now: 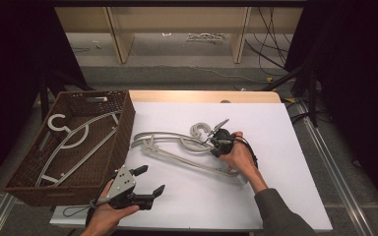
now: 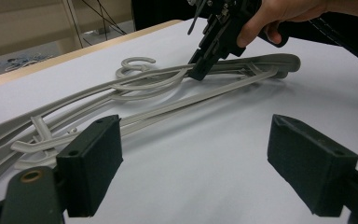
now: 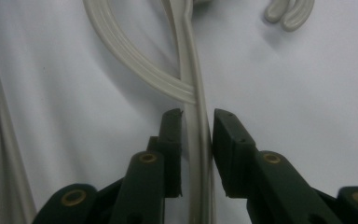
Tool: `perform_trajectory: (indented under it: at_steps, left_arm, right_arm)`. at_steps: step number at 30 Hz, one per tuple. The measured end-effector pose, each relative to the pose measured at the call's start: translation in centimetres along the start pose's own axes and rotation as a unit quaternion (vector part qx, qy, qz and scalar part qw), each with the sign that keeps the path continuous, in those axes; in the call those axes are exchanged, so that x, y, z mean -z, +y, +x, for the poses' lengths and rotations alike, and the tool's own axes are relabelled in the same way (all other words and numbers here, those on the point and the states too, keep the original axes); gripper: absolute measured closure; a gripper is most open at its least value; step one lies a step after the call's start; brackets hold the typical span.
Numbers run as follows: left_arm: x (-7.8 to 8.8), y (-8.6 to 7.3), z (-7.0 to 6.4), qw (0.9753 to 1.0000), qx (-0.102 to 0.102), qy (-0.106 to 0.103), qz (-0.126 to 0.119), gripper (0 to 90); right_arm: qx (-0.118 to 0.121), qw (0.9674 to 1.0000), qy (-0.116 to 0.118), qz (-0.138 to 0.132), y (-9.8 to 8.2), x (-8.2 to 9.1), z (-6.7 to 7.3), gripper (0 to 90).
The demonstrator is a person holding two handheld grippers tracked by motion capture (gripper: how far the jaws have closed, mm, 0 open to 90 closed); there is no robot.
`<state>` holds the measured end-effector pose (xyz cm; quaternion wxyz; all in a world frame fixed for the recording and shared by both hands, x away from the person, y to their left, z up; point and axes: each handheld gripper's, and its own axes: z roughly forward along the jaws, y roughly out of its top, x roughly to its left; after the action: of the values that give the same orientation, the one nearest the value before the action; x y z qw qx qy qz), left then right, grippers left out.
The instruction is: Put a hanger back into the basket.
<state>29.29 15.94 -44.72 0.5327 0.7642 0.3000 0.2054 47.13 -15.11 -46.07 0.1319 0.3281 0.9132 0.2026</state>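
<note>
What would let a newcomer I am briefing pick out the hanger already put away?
At the table's left edge sits a brown woven basket. Inside it lies one pale grey hanger in the basket, hook toward the far end. Unlike the hangers on the white tabletop, where the right gripper works, it lies alone, with no gripper on it.

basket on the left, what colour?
Dark brown woven wicker basket; clearest in the high view.

High: above near edge, facing forward-down over hangers [image 1: 177, 147] | left: low, near, facing hangers | right: close above hangers | shared: hangers
</note>
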Motion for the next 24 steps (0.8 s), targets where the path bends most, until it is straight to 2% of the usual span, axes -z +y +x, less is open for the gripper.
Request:
perform_trajectory:
  at_steps: [5, 9, 10, 17, 19, 20, 21, 24]
  left_arm:
    - [0.0, 0.0, -0.1, 1.0000, -0.002, -0.003, 0.000, 17.9]
    - [0.0, 0.0, -0.1, 1.0000, -0.002, -0.003, 0.002, 18.0]
    - [0.0, 0.0, -0.1, 1.0000, -0.003, -0.003, 0.001, 18.0]
    - [0.1, 0.1, 0.0, 1.0000, -0.003, -0.001, 0.000, 18.1]
    - [0.1, 0.1, 0.0, 1.0000, -0.003, 0.000, -0.001, 18.2]
    - [0.1, 0.1, 0.0, 1.0000, 0.005, -0.001, -0.002, 18.2]
    - [0.1, 0.1, 0.1, 1.0000, -0.003, 0.000, -0.001, 18.2]
    - [0.2, 0.1, 0.1, 1.0000, -0.003, 0.000, -0.001, 18.2]
  right_arm:
    - [0.006, 1.0000, -0.004, -0.002, 0.1, 0.2, -0.1, 80.0]
    - [0.026, 0.9996, -0.014, 0.000, 0.2, 0.7, 0.1, 81.4]
    - [0.024, 0.9996, -0.014, 0.003, 0.2, 0.9, 0.3, 81.6]
    - [0.051, 0.9982, -0.030, -0.009, 0.6, 1.9, 0.7, 82.0]
    - [0.055, 0.9980, -0.030, -0.012, 0.7, 2.2, 0.9, 82.1]
    - [0.053, 0.9980, -0.031, -0.013, 0.8, 2.4, 1.0, 82.1]
    - [0.055, 0.9978, -0.033, -0.016, 0.8, 2.4, 1.1, 82.1]
    - [0.055, 0.9975, -0.035, -0.027, 0.9, 2.8, 1.3, 82.1]
